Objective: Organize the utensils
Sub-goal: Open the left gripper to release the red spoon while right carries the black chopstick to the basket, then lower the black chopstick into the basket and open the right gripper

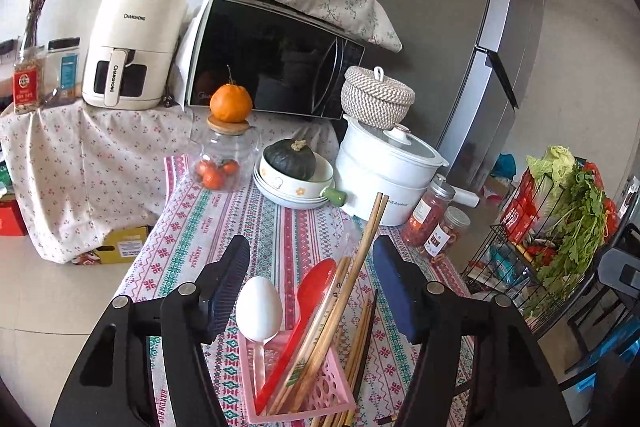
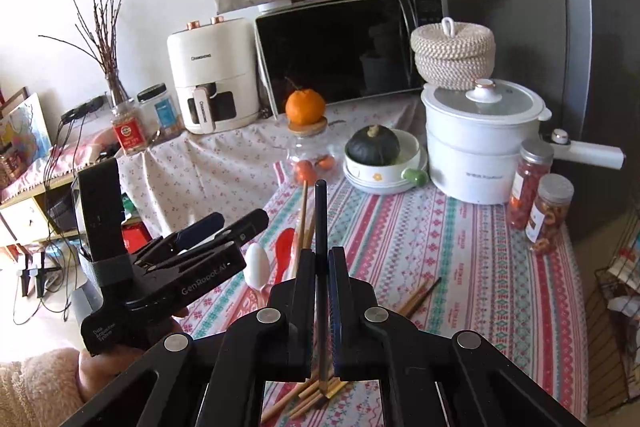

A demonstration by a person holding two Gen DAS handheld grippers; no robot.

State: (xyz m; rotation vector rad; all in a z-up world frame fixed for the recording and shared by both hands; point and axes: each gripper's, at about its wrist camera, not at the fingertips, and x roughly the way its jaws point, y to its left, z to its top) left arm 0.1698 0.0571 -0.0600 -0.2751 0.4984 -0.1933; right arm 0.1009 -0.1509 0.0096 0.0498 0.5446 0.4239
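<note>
Left tongs [image 1: 310,287] are standing wide around the pink basket [image 1: 320,395], gripping nothing. Right tongs [image 2: 320,263] are clamping a dark chopstick [image 2: 320,219]; next, lowering it into the basket beside the red spoon [image 1: 308,303].

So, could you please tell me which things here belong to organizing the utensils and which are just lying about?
Job:
pink basket
white spoon
red spoon
wooden chopsticks
dark chopstick

Lying about:
microwave
air fryer
white pot
squash
</note>
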